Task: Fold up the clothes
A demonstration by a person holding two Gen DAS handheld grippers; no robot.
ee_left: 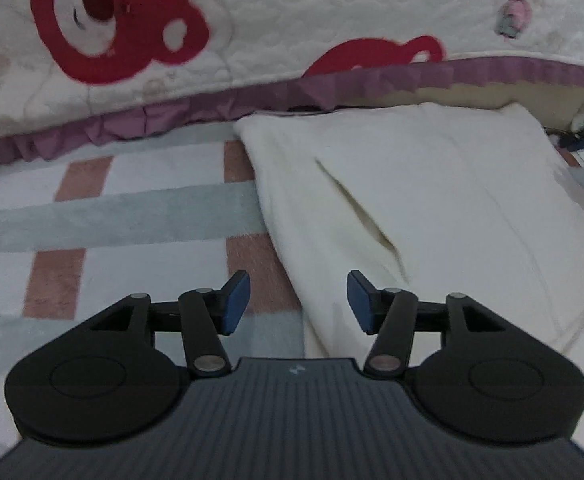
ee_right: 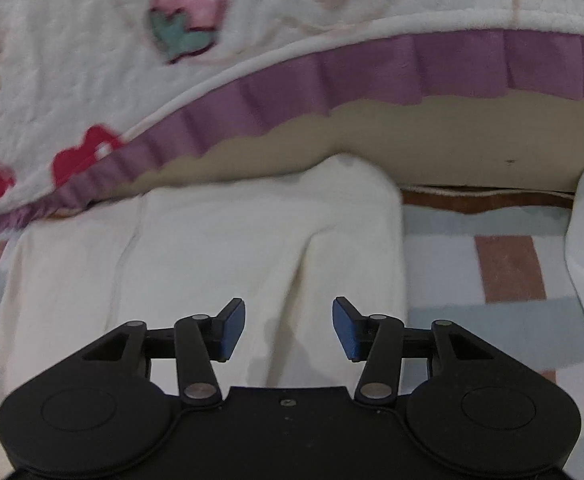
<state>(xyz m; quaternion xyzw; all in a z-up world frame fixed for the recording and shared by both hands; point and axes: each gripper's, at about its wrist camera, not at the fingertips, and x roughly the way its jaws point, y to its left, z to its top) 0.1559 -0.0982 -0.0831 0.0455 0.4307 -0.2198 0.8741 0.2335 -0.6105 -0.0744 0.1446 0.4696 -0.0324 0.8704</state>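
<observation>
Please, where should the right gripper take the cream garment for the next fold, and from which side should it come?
Probably the cream garment at its right edge, where the cloth drops to the checked rug. Come from the right, low, one finger under the edge. The right gripper hangs open over this edge, holding nothing.

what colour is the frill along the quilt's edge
Purple, a pleated frill under the cream quilt; clearest in the right wrist view.

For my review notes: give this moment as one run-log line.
stage: between grasps | left gripper: open, empty | right gripper: open, empty | cream garment: folded, flat on checked blanket
</observation>
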